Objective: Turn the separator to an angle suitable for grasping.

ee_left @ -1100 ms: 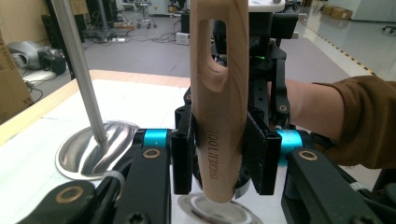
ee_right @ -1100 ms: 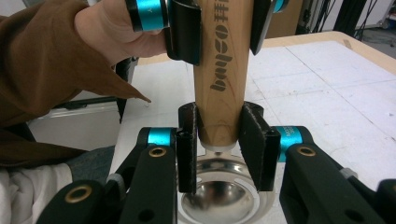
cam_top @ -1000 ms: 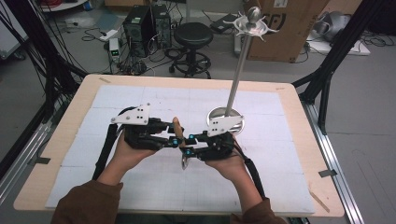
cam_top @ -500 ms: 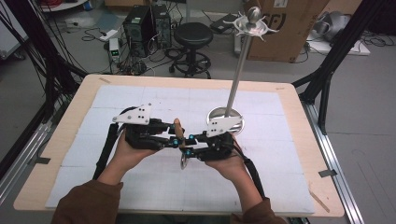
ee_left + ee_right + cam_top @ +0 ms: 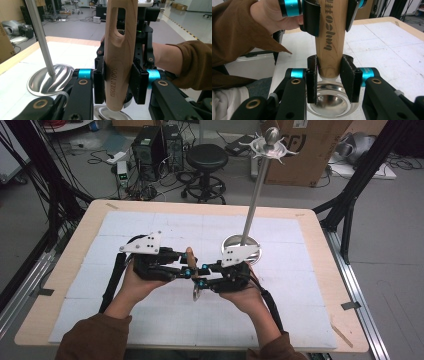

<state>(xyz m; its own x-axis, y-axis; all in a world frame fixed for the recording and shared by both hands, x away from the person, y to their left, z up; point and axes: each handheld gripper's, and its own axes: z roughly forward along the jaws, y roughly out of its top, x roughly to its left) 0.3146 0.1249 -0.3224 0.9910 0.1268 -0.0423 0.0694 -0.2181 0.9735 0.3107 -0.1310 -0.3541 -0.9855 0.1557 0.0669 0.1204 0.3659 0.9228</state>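
One wooden-handled kitchen tool [image 5: 119, 62] is pinched between the jaws of two grippers. In the left gripper view, the left gripper [image 5: 119, 86] is seen clamped on the handle, whose slotted end rises beyond the jaws. In the right gripper view, the right gripper [image 5: 329, 75] is clamped on the handle's lower end, with the metal bowl [image 5: 329, 101] just below its jaws. One metal stand [image 5: 252, 200] is seen beyond the grippers in the high view; its dished base [image 5: 48, 80] lies left of the left jaws.
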